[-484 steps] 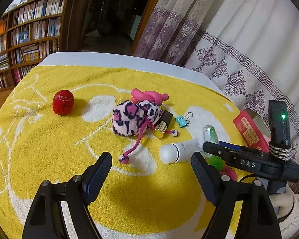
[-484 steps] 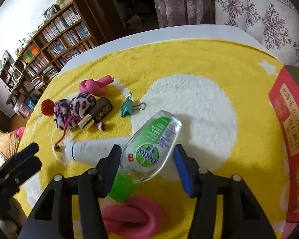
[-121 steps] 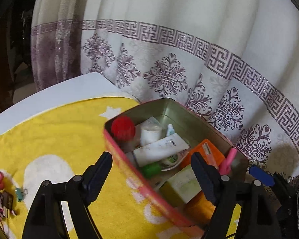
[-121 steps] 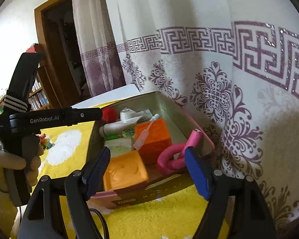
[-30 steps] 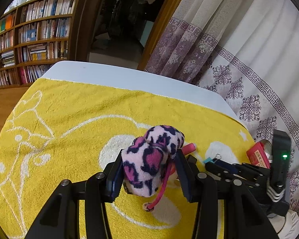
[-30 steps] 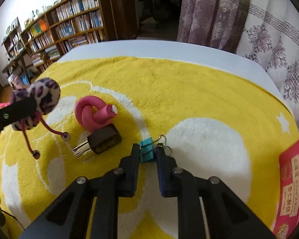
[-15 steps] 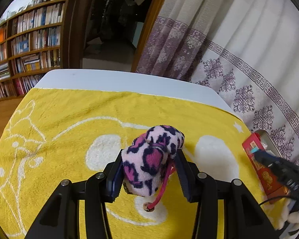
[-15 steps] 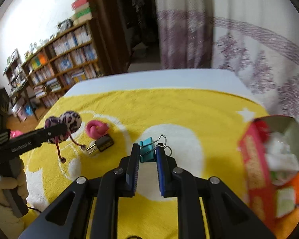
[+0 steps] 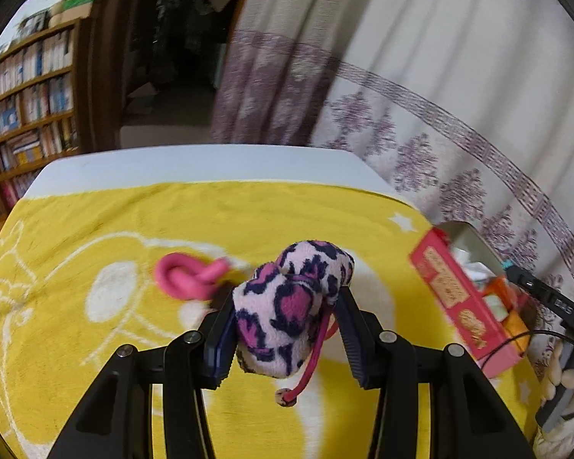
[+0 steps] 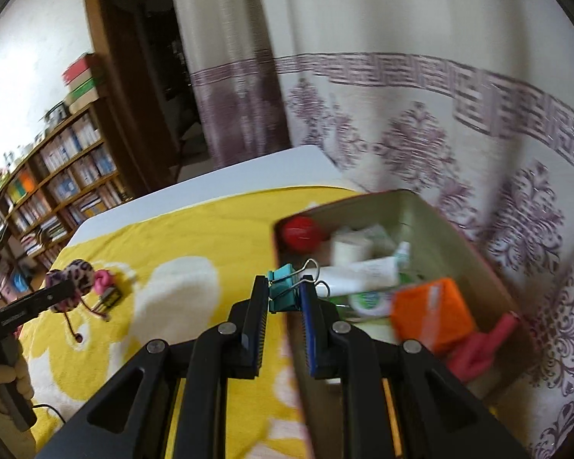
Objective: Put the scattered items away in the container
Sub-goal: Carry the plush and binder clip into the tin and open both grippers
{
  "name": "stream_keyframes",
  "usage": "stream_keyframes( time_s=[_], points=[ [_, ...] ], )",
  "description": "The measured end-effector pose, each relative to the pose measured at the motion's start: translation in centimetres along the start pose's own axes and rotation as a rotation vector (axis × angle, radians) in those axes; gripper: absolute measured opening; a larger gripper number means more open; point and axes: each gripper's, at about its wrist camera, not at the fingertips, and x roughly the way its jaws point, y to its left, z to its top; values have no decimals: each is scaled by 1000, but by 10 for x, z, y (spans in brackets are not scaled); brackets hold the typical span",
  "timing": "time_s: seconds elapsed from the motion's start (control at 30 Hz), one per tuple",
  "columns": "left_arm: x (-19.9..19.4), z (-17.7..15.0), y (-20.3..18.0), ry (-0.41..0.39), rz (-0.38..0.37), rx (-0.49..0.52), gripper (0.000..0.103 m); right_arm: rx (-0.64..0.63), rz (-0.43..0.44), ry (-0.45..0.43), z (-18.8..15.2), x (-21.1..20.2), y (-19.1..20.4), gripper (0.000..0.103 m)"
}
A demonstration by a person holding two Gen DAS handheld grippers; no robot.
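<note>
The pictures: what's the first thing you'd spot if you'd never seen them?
A fuzzy pink leopard-spotted pouch pinched in the left gripper above the bright yellow towel. Next, the teal binder clip in the right gripper, at the edge of the red tin full of things.

Two close wrist views, downward-tilted, sharing the tin (image 9: 463, 298) (image 10: 432, 210).

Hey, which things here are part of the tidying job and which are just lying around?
Part of the job:
- pouch, in left gripper
- clip, in right gripper
- tin
- pink knot
- dark case

Just there:
- towel
- curtain
- bookshelf
</note>
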Motion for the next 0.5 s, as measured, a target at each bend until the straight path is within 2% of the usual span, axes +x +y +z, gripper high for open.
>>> stream_keyframes(
  time_s=[0.33, 0.4, 0.47, 0.5],
  points=[
    [20, 6, -92, 33, -66, 121, 49, 24, 41, 14, 5, 13, -34, 20],
    [25, 6, -105, 41, -75, 137, 49, 31, 55, 25, 5, 14, -38, 33],
    [29, 7, -118, 50, -90, 152, 49, 21, 41, 1, 4, 9, -43, 56],
    [32, 8, -124, 55, -100, 158, 49, 16, 33, -12, 3, 6, -44, 61]
  ],
)
